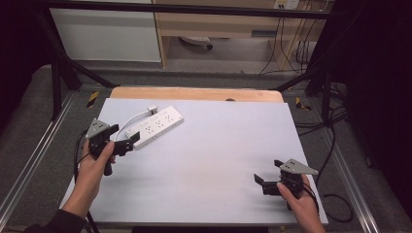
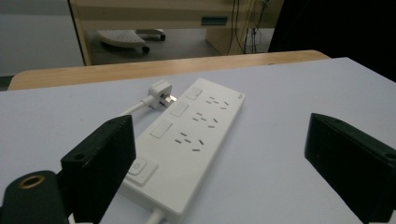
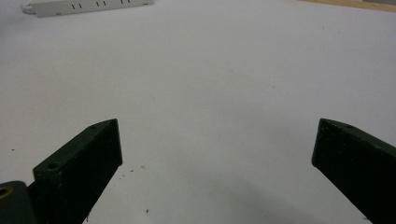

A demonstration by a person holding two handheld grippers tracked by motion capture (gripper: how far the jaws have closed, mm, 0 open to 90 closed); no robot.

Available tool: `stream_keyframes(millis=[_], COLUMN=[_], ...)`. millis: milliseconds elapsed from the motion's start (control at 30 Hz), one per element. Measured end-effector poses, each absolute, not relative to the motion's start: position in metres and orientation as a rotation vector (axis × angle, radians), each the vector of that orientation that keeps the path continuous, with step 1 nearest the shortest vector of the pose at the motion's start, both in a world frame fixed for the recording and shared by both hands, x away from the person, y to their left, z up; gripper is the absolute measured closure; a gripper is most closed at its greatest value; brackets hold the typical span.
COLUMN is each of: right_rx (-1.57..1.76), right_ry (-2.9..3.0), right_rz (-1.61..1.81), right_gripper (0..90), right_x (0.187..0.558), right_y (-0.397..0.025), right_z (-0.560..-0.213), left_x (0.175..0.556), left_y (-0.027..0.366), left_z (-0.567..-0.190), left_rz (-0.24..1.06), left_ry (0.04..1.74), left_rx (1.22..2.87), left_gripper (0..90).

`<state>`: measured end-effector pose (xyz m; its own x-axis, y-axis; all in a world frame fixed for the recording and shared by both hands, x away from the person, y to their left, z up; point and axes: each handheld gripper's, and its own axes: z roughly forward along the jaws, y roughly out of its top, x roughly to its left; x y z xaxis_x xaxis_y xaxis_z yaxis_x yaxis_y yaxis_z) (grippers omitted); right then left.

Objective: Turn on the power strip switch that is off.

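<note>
A white power strip lies near the worktop's far left corner. The left tool, jaws wide apart and empty, is just beside it; the right tool gapes empty near the right edge.

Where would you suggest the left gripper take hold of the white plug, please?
Grip the white plug across its body, coming from above. It lies flat beside the power strip, prongs toward the strip, cord trailing away. The open left gripper is nearest; the judgement is tentative.

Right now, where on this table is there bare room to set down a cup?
Most of the white table is bare: the wide middle between the two hand-held grippers, and the far right. It is crowded only at the far left, around the power strip and its plug.
</note>
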<state>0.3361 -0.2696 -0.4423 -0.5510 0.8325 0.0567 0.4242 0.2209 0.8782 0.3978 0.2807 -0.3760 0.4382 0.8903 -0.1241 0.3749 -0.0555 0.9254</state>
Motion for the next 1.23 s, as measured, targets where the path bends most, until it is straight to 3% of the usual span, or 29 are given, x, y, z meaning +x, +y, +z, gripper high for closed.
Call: stream_keyframes(millis=[667,1233], right_rx=[1.182,1.212], right_ry=[2.052,2.058], right_rz=[1.28,1.222], right_gripper=[2.2,1.9], right_x=[0.337,0.339], right_y=[-0.273,-0.273], right_z=[-0.442,-0.447], left_x=[0.323,0.314], left_y=[0.283,0.27], left_z=[-0.41,-0.436], left_rz=[0.57,0.497], left_ry=[1.029,0.985], left_rx=[1.662,1.796], left_gripper=[9.1,8.8])
